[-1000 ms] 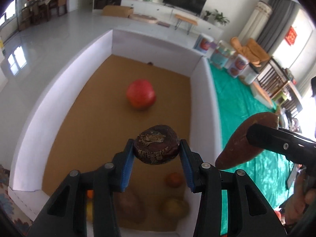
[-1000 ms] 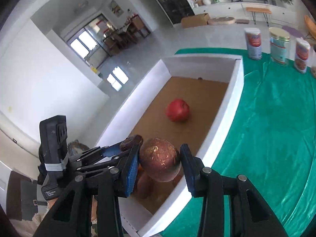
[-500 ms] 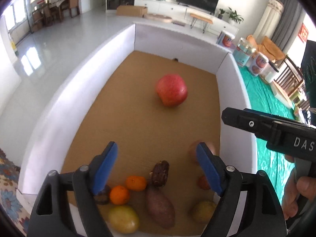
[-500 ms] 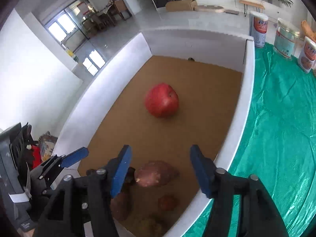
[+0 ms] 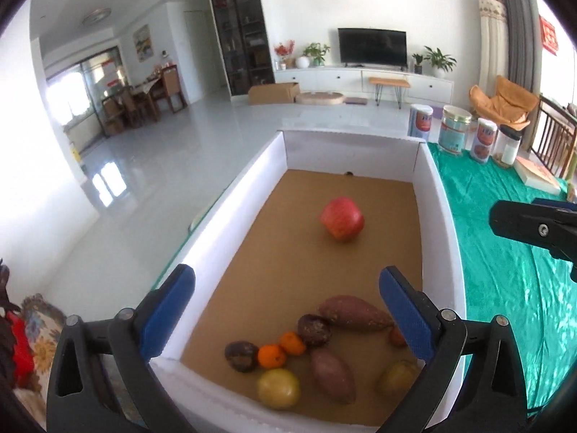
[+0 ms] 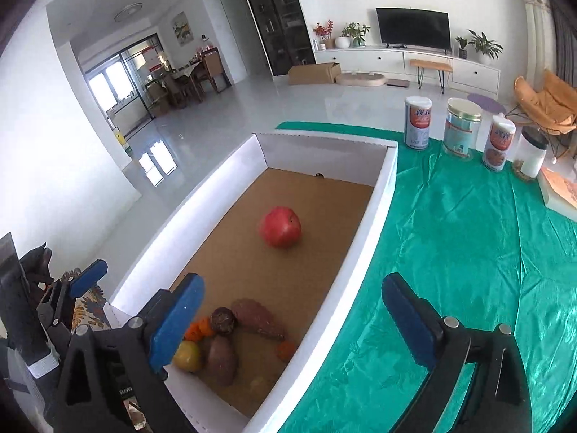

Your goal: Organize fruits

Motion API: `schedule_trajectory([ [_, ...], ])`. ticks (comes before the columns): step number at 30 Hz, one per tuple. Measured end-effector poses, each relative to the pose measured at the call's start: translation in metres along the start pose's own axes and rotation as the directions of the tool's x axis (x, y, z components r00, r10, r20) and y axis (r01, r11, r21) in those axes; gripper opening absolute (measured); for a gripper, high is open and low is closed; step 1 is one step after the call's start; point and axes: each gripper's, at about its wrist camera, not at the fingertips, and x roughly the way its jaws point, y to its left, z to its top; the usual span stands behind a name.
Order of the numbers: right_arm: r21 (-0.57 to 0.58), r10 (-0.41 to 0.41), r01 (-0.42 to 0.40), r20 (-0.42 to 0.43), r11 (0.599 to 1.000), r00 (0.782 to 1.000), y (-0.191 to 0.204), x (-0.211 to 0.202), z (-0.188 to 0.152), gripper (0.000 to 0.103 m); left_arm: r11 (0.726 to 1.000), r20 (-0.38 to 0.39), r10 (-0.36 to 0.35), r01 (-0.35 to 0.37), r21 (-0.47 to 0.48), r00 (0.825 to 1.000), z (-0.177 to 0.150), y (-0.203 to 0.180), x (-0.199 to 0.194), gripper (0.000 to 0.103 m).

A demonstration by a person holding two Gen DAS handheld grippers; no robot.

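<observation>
Left wrist view: left gripper (image 5: 285, 301), jaws spread wide, holding nothing, above the near end of a white box (image 5: 438, 213) with a brown cardboard floor.

Contents of box, near end: two sweet potatoes (image 5: 355, 313), one lying crosswise, one (image 5: 332, 375) pointing toward the near wall; two small oranges (image 5: 271, 355) touching each other; two dark round fruits, one (image 5: 313, 330) just beside the oranges, one (image 5: 241, 355) at the left; a yellow-green fruit (image 5: 278, 388) against the near wall; a duller yellowish one (image 5: 396, 382) in the right corner; a small reddish item partly hidden behind the right finger, kind not clear.

Contents of box, far half: one red apple (image 5: 342, 218), alone, well apart from the cluster.

Right wrist view: right gripper (image 6: 292, 319), jaws likewise wide, empty, over the box's right wall and the green cloth (image 6: 468, 270).

Outside the box: tins and jars (image 6: 463, 128) at the far edge of the cloth; no fruit visible on the cloth.

Progress, as judged: all visible fruit sits inside the box, so gathering looks largely complete. Remaining work, if any, would be sorting the crowded near cluster by kind; whether further fruit waits out of view cannot be told.
</observation>
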Motion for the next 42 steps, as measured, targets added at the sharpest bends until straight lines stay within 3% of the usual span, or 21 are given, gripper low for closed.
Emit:
schedule_trajectory([
  [4,-0.036,-0.041,0.038,-0.081,0.999,0.996,0.009,0.003,-0.032,0.100,0.999,-0.144,0.001,0.006,0.052,0.990,-0.023,0.003,0.002,0.101],
  [8,-0.032,-0.038,0.034,-0.143,0.999,0.989,0.015,0.007,-0.055,0.100,0.997,-0.184,0.027,-0.014,0.071,0.983,-0.042,0.005,-0.003,0.101],
  [13,-0.052,-0.066,0.059,-0.153,0.997,0.986,0.033,-0.005,-0.059,0.100,0.999,-0.171,0.029,-0.021,0.048,0.985,-0.043,0.014,-0.009,0.102],
  [18,-0.101,-0.119,0.106,-0.131,0.989,0.984,0.048,-0.014,-0.054,0.100,0.998,-0.196,-0.054,0.049,-0.033,0.979,-0.039,0.030,-0.009,0.102],
  [42,-0.167,-0.180,0.149,-0.185,0.975,0.966,0.074,0.010,-0.063,0.100,0.996,-0.250,-0.064,0.049,-0.068,0.966,-0.038,0.057,0.004,0.102],
])
